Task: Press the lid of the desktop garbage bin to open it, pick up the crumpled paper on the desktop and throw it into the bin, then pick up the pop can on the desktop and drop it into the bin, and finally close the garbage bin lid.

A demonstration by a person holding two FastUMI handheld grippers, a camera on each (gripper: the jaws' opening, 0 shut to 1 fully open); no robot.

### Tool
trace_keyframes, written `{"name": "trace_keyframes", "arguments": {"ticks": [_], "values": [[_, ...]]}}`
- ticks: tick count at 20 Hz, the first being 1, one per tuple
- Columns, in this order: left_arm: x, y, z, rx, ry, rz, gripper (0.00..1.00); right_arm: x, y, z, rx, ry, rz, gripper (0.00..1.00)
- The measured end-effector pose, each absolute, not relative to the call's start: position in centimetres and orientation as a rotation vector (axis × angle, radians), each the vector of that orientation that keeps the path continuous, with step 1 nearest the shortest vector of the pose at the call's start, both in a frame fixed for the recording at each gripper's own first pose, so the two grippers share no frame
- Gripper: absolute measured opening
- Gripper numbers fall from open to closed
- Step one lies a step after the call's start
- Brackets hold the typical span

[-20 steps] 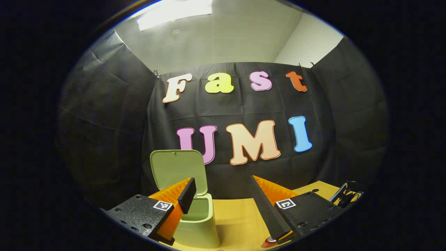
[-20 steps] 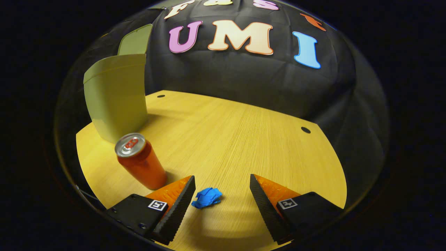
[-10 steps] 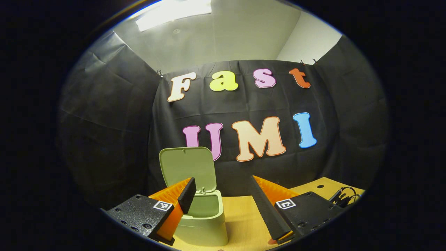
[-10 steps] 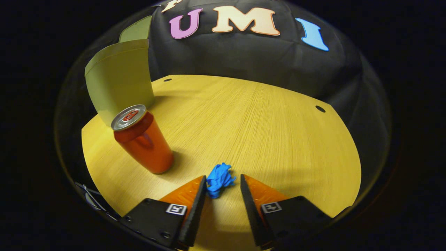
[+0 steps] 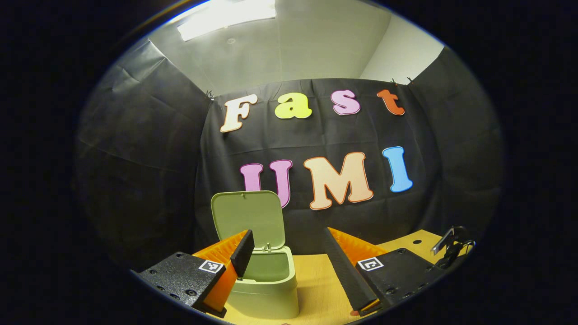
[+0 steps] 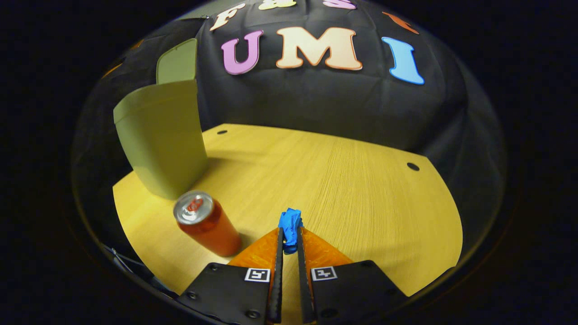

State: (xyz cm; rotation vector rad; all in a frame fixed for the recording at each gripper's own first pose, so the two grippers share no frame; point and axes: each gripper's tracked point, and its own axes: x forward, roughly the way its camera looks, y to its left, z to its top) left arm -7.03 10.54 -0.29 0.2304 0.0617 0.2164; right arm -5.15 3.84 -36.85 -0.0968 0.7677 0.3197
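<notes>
Having just narrowed, right claw [image 6: 289, 234] now pinches crumpled paper [image 6: 289, 224] beside pop can [image 6: 207, 223]; left claw [image 5: 289, 246] gapes, empty, before bin [image 5: 266, 280], whose lid [image 5: 248, 219] stands open.

Black cloth wall [image 5: 135, 149] encloses the wooden surface [image 6: 343, 180]; ceiling light [image 5: 226, 16] at 11 o'clock, pale ceiling [image 5: 307, 49] overhead.

Tabletop: light yellow wood-grain desk surface [image 6: 343, 180] with a curved front edge; it also shows in the left gripper view [image 5: 320, 284].
Holes: two small dark round holes in the desk near its far edge, one toward the left [image 6: 221, 132], one toward the right [image 6: 412, 166].
Backdrop: creased black cloth wall [image 5: 144, 149] hung around the desk.
Ceiling: pale ceiling [image 5: 307, 49] with a bright rectangular light panel [image 5: 226, 18].
Cables: dark cables with a metal clip [image 5: 451, 246] at the desk's right edge in the left gripper view.
</notes>
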Motion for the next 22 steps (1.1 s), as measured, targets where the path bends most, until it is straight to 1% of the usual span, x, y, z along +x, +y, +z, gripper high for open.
{"name": "trace_keyframes", "arguments": {"ticks": [1, 4, 5, 6, 7, 8, 9, 10, 11, 12, 13, 14, 17, 21, 22], "values": [[-7.0, 10.7, -0.3, 0.228, 0.063, 0.219, 0.92, -4.1, 4.2, -35.4, -0.091, 0.732, 0.317, 0.18], [-7.3, 11.5, -0.5, 0.215, 0.062, 0.232, 0.92, -1.7, 5.6, -31.3, -0.071, 0.642, 0.327, 0.18], [-7.4, 11.7, -0.4, 0.211, 0.062, 0.237, 0.94, -1.0, 6.0, -29.8, -0.063, 0.612, 0.331, 0.16], [-7.6, 12.0, -0.6, 0.208, 0.064, 0.243, 0.92, -0.2, 6.6, -28.5, -0.055, 0.583, 0.337, 0.19], [-7.8, 12.4, -0.7, 0.207, 0.067, 0.249, 0.94, 0.5, 7.3, -27.0, -0.043, 0.552, 0.343, 0.19], [-7.8, 12.8, -0.8, 0.206, 0.07, 0.256, 0.92, 1.2, 7.9, -25.3, -0.031, 0.519, 0.352, 0.19], [-8.0, 13.3, -0.9, 0.205, 0.072, 0.263, 0.91, 1.8, 8.7, -23.6, -0.018, 0.482, 0.361, 0.18], [-8.3, 13.7, -1.0, 0.204, 0.075, 0.271, 0.94, 2.5, 9.6, -22.0, -0.01, 0.448, 0.372, 0.19], [-8.5, 14.2, -1.0, 0.202, 0.075, 0.279, 0.92, 3.0, 10.5, -20.5, -0.004, 0.417, 0.384, 0.18], [-8.7, 14.7, -1.1, 0.2, 0.078, 0.286, 0.92, 3.5, 11.5, -19.1, 0.004, 0.39, 0.398, 0.18], [-9.0, 15.3, -1.0, 0.199, 0.079, 0.293, 0.94, 4.0, 12.6, -17.6, 0.015, 0.361, 0.413, 0.18], [-9.1, 15.9, -1.0, 0.198, 0.081, 0.302, 0.92, 4.2, 13.6, -16.6, 0.023, 0.342, 0.427, 0.18], [-9.7, 17.7, -1.0, 0.195, 0.083, 0.322, 0.92, 4.4, 16.9, -14.4, 0.047, 0.303, 0.472, 0.18], [-10.4, 20.3, -1.5, 0.189, 0.1, 0.341, 0.92, 4.3, 21.5, -13.1, 0.056, 0.275, 0.531, 0.18], [-10.8, 21.0, -1.7, 0.187, 0.105, 0.343, 0.94, 4.0, 22.6, -13.1, 0.056, 0.272, 0.542, 0.18]]}}
